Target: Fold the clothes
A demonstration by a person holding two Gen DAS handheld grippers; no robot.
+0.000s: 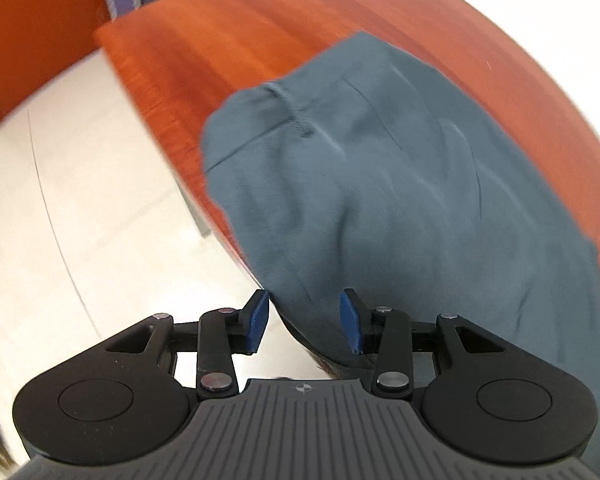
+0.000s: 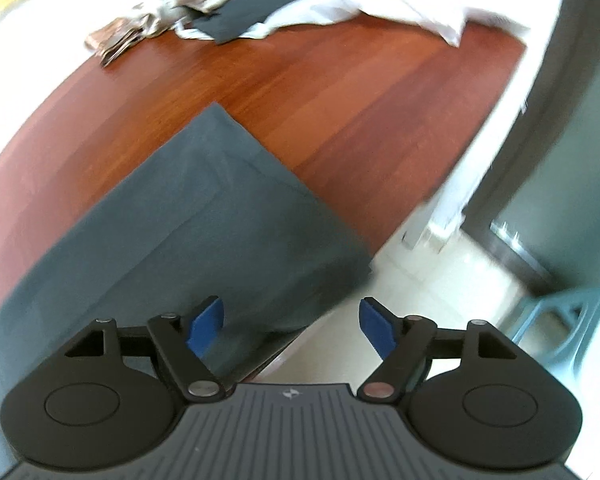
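A single grey-blue garment (image 1: 380, 184) lies spread on the reddish wooden table (image 1: 228, 40), its near part draped over the table's front edge toward the cameras. In the right wrist view the same garment (image 2: 204, 208) runs as a long band from the lower left up to a squared corner near the table's middle, so its long axis lies on a diagonal across the boards; one straight folded edge faces the bare wood on the right. In the left wrist view a stitched seam with a short loop sits near its far rounded end.

Two grippers are in view, one per camera. The left gripper (image 1: 306, 320) stands with its blue pads (image 1: 258, 320) partly apart, hovering over the garment's edge at the table's rim; cloth shows between them but neither pad presses on it. The right gripper (image 2: 292, 328) is spread wide, its pads on either side of the garment's hanging corner, gripping nothing.

Beyond the garment a broad stretch of bare wood is open. At the far edge sits one mixed pile of other clothes (image 2: 236, 4), dark, striped and white pieces, well apart from the garment. Pale tiled floor (image 1: 60, 200) lies below the table's near edge.
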